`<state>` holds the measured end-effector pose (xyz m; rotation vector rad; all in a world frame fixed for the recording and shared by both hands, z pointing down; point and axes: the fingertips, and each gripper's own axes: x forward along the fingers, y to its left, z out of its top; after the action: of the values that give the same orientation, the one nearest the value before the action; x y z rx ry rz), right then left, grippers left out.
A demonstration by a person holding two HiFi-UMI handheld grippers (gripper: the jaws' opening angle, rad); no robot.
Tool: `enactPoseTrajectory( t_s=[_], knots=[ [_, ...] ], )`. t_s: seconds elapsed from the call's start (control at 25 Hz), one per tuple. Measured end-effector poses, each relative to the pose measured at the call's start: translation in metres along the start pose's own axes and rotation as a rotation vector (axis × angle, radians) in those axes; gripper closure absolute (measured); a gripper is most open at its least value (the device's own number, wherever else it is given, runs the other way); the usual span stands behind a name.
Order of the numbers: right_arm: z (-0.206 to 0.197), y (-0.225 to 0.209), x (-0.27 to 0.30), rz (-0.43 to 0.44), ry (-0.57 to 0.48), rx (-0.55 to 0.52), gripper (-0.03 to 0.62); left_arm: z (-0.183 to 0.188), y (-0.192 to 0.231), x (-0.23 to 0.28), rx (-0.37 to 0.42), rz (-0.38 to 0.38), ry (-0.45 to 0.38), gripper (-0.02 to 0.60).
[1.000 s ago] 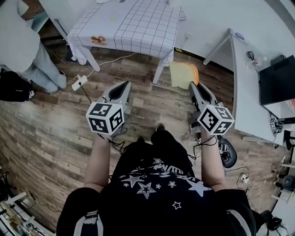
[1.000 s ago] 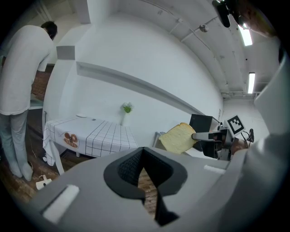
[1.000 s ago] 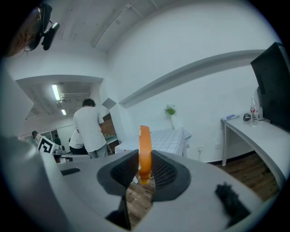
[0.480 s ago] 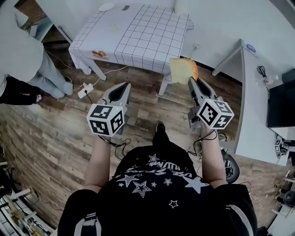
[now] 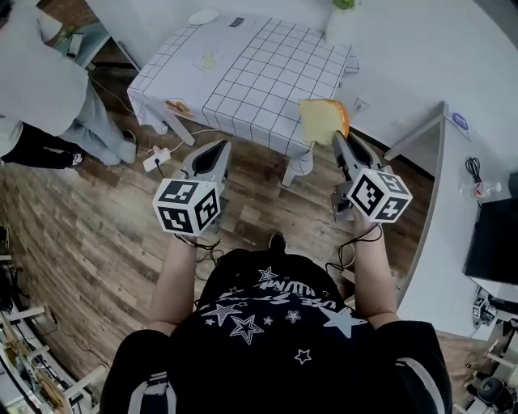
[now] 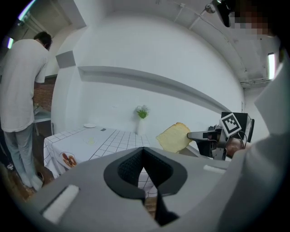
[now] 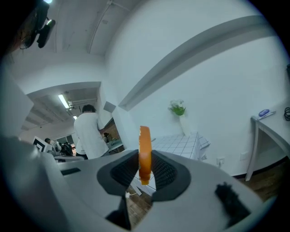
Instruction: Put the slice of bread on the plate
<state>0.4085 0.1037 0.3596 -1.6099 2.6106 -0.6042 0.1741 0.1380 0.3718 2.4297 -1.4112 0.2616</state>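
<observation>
The slice of bread [image 5: 323, 120] stands on edge in my right gripper [image 5: 339, 141], whose jaws are shut on its lower edge. In the right gripper view the slice of bread [image 7: 145, 149] shows edge-on between the pads. It hangs over the near right corner of the table [image 5: 259, 73] with the white checked cloth. A small white plate [image 5: 204, 16] lies at the table's far side, also seen as the plate [image 6: 89, 125] in the left gripper view. My left gripper [image 5: 215, 147] is held level to the left, shut and holding nothing.
A person in white [image 5: 40, 81] stands left of the table. A vase with a green plant [image 5: 340, 20] is at the table's far right corner. A power strip [image 5: 158, 158] and cables lie on the wooden floor. A white desk [image 5: 449, 210] is on the right.
Both grippers have moved forward toward the table, the right one still carrying the bread. The table now lies closer, and the bread has come over its near corner.
</observation>
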Motion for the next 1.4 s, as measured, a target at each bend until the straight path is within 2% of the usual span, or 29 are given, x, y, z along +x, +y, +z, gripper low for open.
enactPoseTrajectory(
  t_s=[0.2, 0.4, 0.6, 0.84, 1.04, 1.4],
  knots=[
    [-0.007, -0.007, 0.028, 0.066, 0.028, 0.02, 0.502, -0.008, 0.007, 0.003, -0.016, 0.076, 0.0, 0.575],
    [-0.003, -0.001, 0.048, 0.085, 0.055, 0.027, 0.502, -0.003, 0.026, 0.002, -0.036, 0.107, 0.018, 0.574],
    [-0.019, 0.008, 0.048, 0.079, 0.073, 0.011, 0.502, -0.014, 0.042, 0.002, -0.046, 0.1, 0.004, 0.575],
    [-0.023, 0.01, 0.072, 0.029, 0.046, -0.015, 0.502, -0.02, 0.07, 0.021, -0.024, 0.043, -0.005, 0.574],
    [0.006, 0.02, 0.141, 0.028, 0.074, -0.019, 0.502, 0.01, 0.126, 0.054, -0.044, 0.036, 0.028, 0.574],
    [0.014, 0.09, 0.273, 0.032, 0.068, -0.038, 0.502, 0.037, 0.269, 0.061, -0.065, 0.046, 0.01, 0.574]
  ],
)
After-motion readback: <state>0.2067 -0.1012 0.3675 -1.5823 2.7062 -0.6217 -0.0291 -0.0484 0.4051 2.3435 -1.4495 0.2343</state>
